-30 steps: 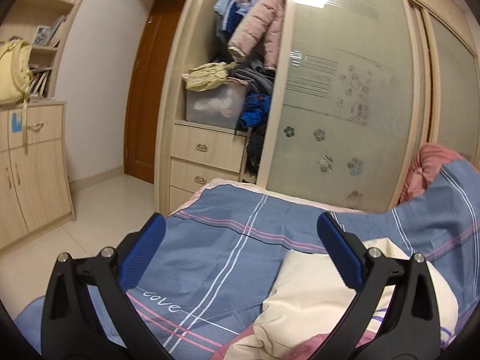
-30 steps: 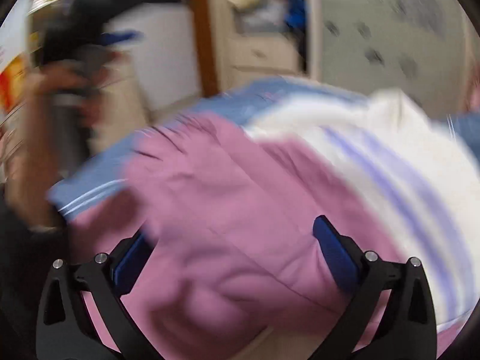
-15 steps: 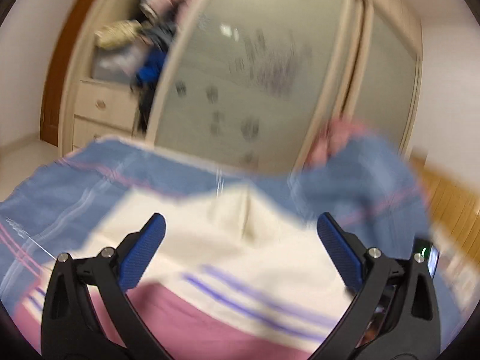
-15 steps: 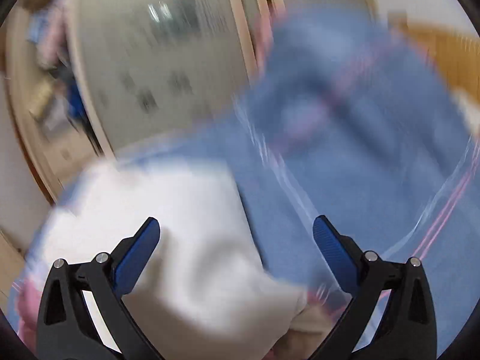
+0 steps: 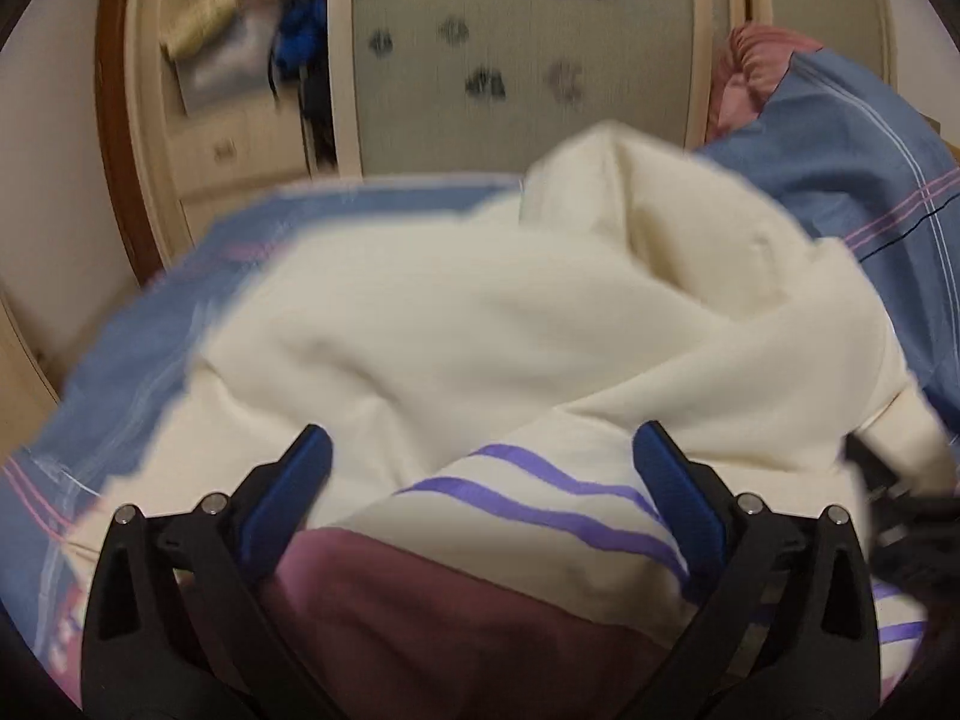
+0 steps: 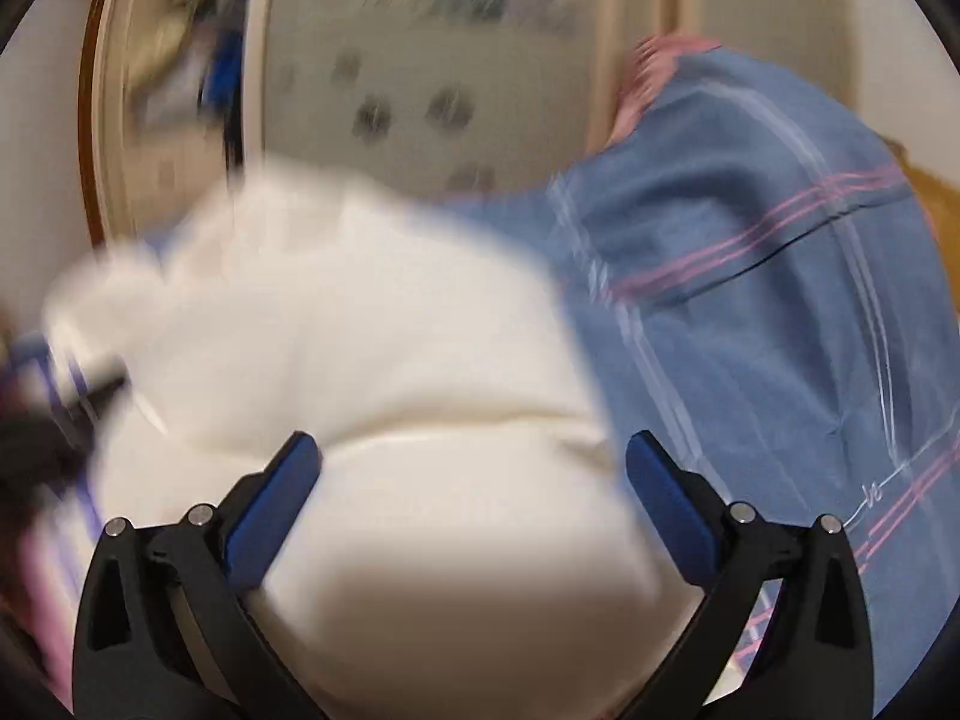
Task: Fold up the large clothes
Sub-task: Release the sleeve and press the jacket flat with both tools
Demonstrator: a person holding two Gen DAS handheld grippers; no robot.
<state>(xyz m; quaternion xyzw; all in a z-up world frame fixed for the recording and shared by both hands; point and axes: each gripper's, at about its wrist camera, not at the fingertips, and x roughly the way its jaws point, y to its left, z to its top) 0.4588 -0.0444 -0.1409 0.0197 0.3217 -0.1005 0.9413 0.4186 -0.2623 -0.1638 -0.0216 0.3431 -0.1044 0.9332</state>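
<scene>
A large cream garment [image 5: 480,324] with purple stripes and a mauve-pink panel [image 5: 456,618] lies crumpled on a bed with a blue striped cover [image 5: 852,180]. My left gripper [image 5: 480,480] is open and hovers just above the striped part and the pink panel, holding nothing. In the right wrist view the same cream garment [image 6: 390,420] fills the lower left, blurred by motion. My right gripper [image 6: 471,468] is open above its right end, holding nothing. The other gripper shows as a dark blur at the left edge [image 6: 36,450].
A wardrobe with a frosted sliding door [image 5: 516,48] stands behind the bed, its open section stuffed with clothes [image 5: 240,48] over drawers. The blue cover is bunched into a mound [image 6: 750,228] at the right, with pink bedding [image 5: 750,66] behind it.
Both grippers have swung over the bed and dropped closer to the garment. The left view moved from the blue cover onto the cream and pink cloth. Both jaws stayed open.
</scene>
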